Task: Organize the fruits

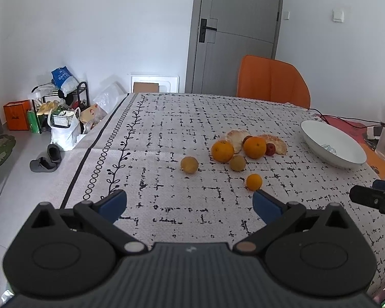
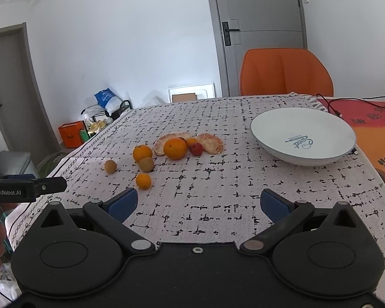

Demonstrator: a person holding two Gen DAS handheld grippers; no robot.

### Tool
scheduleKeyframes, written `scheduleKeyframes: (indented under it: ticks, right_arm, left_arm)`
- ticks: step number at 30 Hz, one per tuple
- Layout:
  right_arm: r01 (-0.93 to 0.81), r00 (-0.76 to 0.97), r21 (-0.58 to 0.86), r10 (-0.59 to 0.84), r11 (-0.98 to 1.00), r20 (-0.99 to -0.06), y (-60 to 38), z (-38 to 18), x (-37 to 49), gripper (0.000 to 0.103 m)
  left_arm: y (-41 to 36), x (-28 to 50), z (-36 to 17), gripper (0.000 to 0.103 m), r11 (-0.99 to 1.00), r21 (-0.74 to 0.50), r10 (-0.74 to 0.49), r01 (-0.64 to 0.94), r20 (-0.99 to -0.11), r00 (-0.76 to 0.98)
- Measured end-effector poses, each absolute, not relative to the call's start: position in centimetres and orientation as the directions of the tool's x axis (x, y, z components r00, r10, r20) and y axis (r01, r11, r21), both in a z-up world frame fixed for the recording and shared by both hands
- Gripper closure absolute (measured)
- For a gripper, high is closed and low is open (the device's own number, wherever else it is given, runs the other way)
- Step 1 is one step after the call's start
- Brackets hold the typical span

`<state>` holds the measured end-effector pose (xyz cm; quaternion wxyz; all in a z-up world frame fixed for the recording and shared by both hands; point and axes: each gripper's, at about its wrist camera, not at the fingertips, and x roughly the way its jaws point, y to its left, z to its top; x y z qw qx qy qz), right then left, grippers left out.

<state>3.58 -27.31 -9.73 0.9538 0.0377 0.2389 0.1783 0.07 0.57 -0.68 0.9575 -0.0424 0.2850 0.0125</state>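
Scattered loose near the middle of the tablecloth: a small orange nearest, a brownish fruit just behind it, another brownish fruit off alone to the left, then two bigger oranges with a little red fruit tucked close against two peeled citrus halves. Not yet gathered, none in the bowl, which sits empty well apart to the right, probably meant as the collecting place. Left claw held low over the cloth, spread wide and holding nothing, its right pad just short of the small orange, likely lined up for a first grab. Right claw likewise spread wide and empty, hanging between the fruit and the bowl, possibly ready to ferry pieces across. Round fruit on cloth, so apt to roll if nudged. Beyond the table, an orange chair and a grey door.
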Motion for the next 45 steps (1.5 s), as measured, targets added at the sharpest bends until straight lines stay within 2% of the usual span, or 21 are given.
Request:
scheduleKeyframes:
  ticks: [28,45]
  right_arm:
    - [-0.353,0.804,0.152,0.383,0.923,-0.454,-26.9,-9.9,3.7,0.000]
    - [-0.396,0.774,0.177,0.432,0.901,-0.463,-26.3,-11.4,5.2,0.000]
  left_arm:
    - [0.6,-0.1,-0.6,0.000,0.997,-0.062,-0.006,-0.034,-0.547,0.837]
    - [0.7,1.6,-2.7,0.000,0.997,-0.076,-0.017,-0.032,-0.566,0.825]
